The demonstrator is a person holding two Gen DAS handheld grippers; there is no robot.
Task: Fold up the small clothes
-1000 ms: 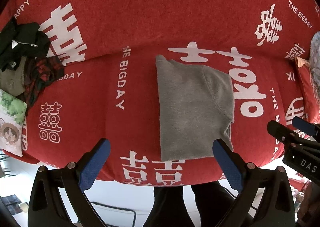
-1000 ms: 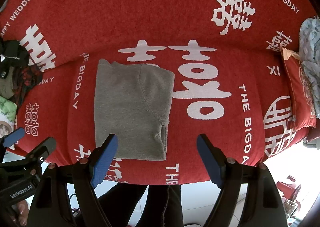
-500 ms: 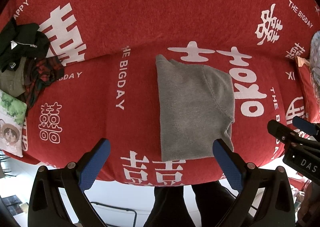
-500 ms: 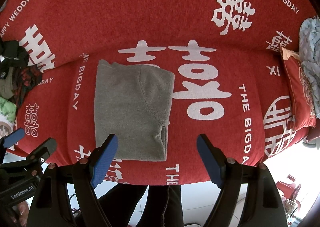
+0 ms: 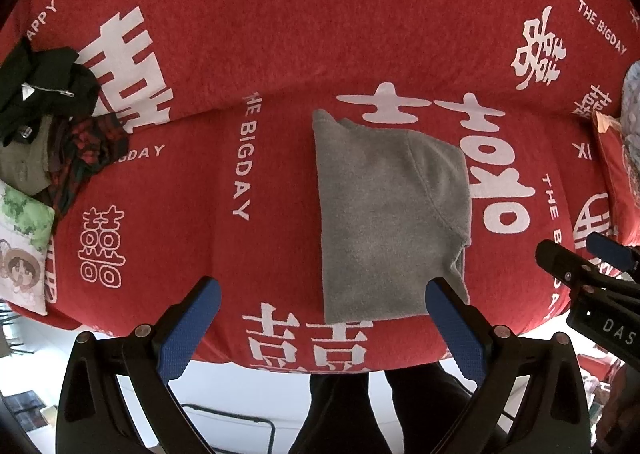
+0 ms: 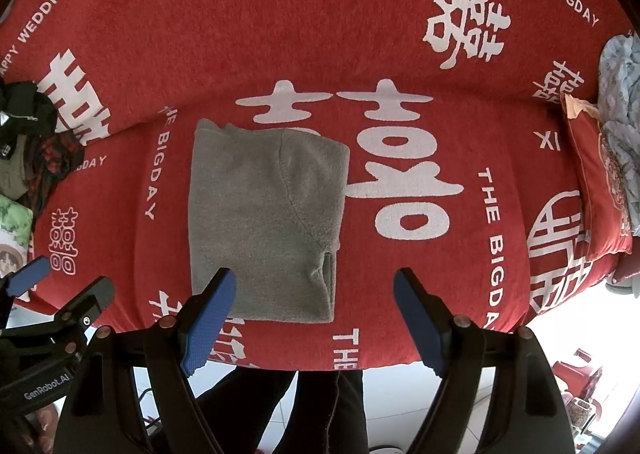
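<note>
A grey garment (image 5: 384, 214) lies folded into a neat rectangle on the red printed cover (image 5: 280, 34), near its front edge. In the right wrist view the grey garment (image 6: 264, 222) sits left of centre. My left gripper (image 5: 322, 286) hangs above the garment's near left corner, open, with nothing between its blue pads. My right gripper (image 6: 315, 278) hovers over the garment's near right corner, also open and empty. Both point straight down and neither touches the fabric. Each gripper shows at the edge of the other's view.
A heap of dark and plaid clothes (image 5: 48, 114) lies at the far left, with a cartoon cushion (image 5: 20, 246) below it. A red cushion (image 6: 600, 182) and pale blue cloth (image 6: 620, 94) sit at the right. A person's dark trouser legs (image 5: 360, 414) stand at the cover's front edge.
</note>
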